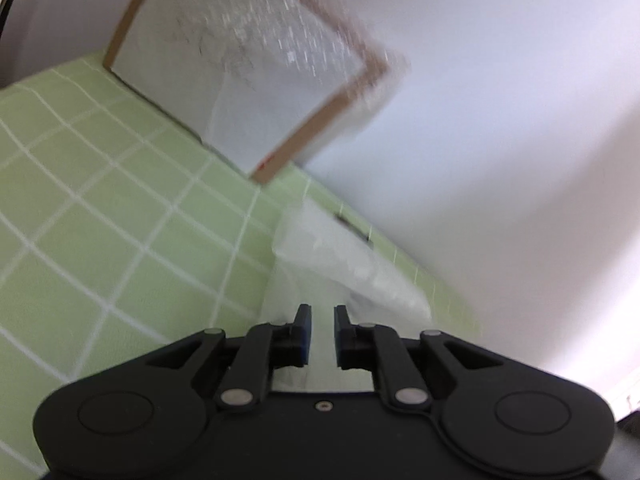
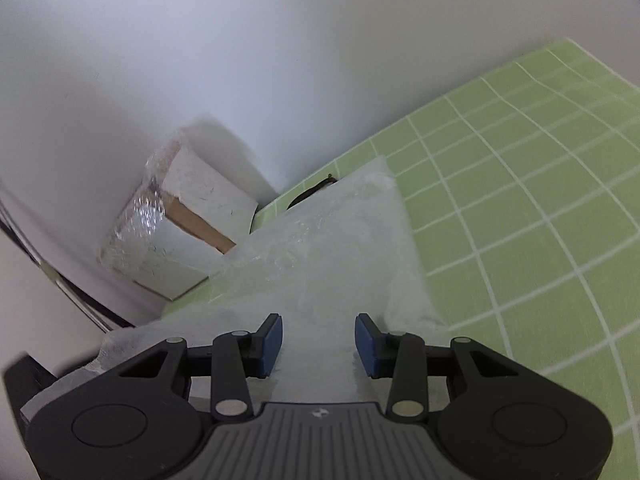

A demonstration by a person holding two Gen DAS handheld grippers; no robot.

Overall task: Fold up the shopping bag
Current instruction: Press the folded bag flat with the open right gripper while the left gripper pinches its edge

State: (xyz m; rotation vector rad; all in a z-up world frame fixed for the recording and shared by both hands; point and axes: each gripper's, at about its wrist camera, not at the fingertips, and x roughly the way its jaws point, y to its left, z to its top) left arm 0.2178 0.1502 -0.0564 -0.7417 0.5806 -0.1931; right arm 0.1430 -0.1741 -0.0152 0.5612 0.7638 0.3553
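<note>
Right wrist: green gridded mat (image 2: pixel 540 200) meets white wall (image 2: pixel 240 60).

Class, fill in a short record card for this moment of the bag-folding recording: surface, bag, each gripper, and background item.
surface: green mat with a white grid
bag: translucent white shopping bag lying on the mat
left gripper: narrowly open, bag film showing between its fingers
right gripper: wide open above the bag, gripping nothing
background: wrapped box leaning at the white wall
</note>
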